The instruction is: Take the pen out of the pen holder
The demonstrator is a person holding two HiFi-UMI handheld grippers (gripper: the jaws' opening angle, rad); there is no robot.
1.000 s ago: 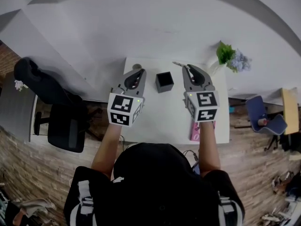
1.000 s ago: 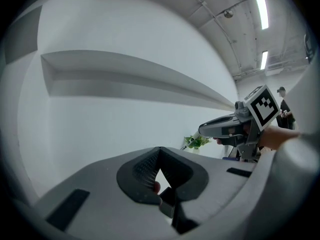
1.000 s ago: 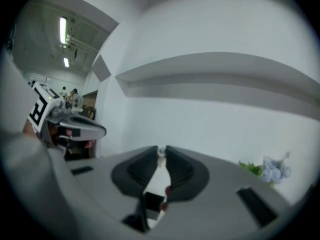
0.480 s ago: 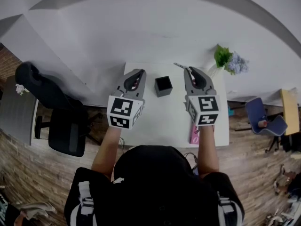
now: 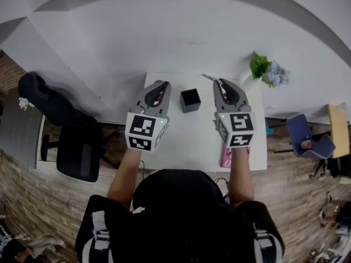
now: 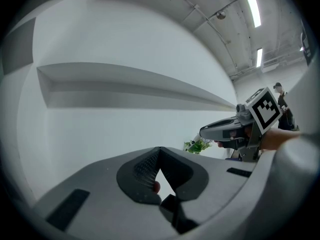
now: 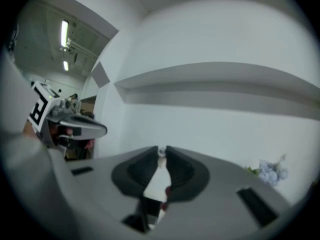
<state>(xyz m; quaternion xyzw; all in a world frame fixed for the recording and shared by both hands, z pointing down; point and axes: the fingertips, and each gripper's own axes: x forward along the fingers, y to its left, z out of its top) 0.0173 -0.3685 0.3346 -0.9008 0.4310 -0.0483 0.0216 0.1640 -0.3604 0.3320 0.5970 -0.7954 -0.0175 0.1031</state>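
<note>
**Pen clear of its holder.** The right gripper point(image 5: 218, 81) has its jaws pressed onto the pen point(image 5: 207, 76), which juts forward beyond the tips, just right of and apart from the pen holder point(image 5: 190, 99). The left gripper point(image 5: 163, 85) hangs on the holder's other side, jaws together on nothing.

**Likely hazards:** the pinch looks to sit at the very jaw tips on a thin, smooth barrel, so the pen could pivot or slide free and roll across the table point(image 5: 181, 141). A low sweep of either gripper might knock over the unheld holder, which looks light.

**Holder:** square, black, open-topped, rigid walls, interior too dark to read.

**Jaw pads** point(image 6: 141, 168): dark, finely ribbed.

**Table:** white, flat, matte
</note>
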